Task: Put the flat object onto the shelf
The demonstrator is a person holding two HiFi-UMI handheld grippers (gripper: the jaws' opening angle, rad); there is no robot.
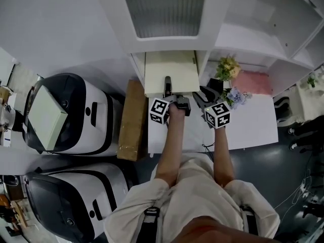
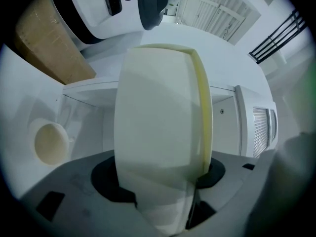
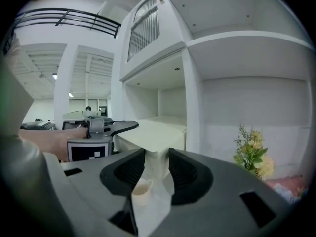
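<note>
The flat object is a cream box (image 1: 171, 72) lying level, its far part inside the lower opening of the white shelf unit (image 1: 174, 43). My left gripper (image 1: 167, 86) is shut on its near edge. In the left gripper view the box (image 2: 158, 127) fills the gap between the jaws (image 2: 160, 181). My right gripper (image 1: 202, 96) sits just right of the box's near right corner. In the right gripper view that corner (image 3: 157, 135) shows between the spread jaws (image 3: 158, 164), and I see no pad pressing on it.
Two white and black machines (image 1: 71, 115) (image 1: 66, 196) stand at the left, with a brown carton (image 1: 132, 120) beside the shelf. Yellow flowers (image 1: 228, 67), blue flowers (image 1: 235, 96) and a pink cloth (image 1: 251, 82) lie on the white table (image 1: 253, 123). A small cream cup (image 3: 140, 191) sits below the right jaws.
</note>
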